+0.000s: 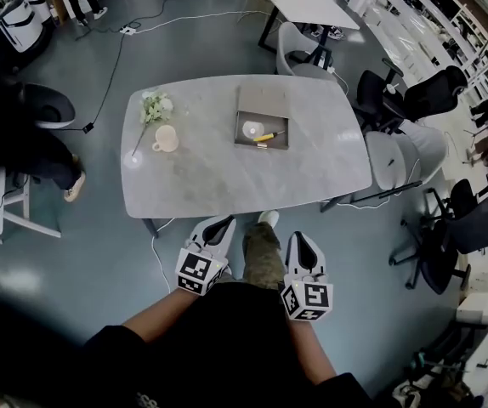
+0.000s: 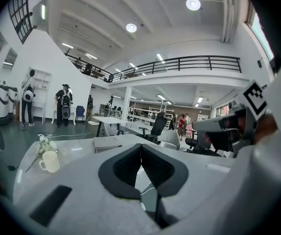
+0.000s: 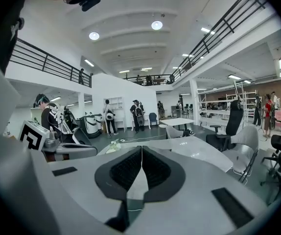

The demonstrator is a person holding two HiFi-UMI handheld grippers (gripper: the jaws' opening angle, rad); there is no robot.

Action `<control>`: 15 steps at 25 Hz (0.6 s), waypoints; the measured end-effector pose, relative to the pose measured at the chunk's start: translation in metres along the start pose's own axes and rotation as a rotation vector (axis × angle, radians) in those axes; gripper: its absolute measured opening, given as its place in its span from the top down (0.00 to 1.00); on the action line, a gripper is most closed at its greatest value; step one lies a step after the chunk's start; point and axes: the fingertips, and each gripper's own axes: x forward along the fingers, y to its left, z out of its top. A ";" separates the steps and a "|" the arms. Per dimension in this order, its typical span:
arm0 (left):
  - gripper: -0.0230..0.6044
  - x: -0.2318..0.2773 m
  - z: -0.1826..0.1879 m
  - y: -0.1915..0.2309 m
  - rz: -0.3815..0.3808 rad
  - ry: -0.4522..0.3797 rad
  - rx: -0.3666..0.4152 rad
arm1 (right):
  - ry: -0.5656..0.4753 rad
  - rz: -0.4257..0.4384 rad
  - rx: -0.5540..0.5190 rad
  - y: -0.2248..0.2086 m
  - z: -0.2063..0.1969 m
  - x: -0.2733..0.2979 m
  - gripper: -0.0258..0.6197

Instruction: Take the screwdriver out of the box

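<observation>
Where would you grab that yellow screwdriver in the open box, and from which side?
Probably the yellow handle of the screwdriver, from straight above, jaws across it. It lies flat and slanted in the box, whose low walls would block a level approach; a white round thing sits close at its left.
</observation>
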 end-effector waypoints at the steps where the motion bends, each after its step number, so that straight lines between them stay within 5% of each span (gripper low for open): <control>1: 0.94 0.004 -0.001 0.003 0.004 0.011 0.002 | 0.005 0.006 0.002 0.000 -0.001 0.006 0.94; 8: 0.94 0.062 0.003 0.037 0.025 0.064 0.029 | 0.005 0.056 0.021 -0.028 0.011 0.079 0.94; 15: 0.94 0.165 0.017 0.086 0.043 0.098 -0.081 | 0.055 0.086 0.077 -0.076 0.020 0.166 0.94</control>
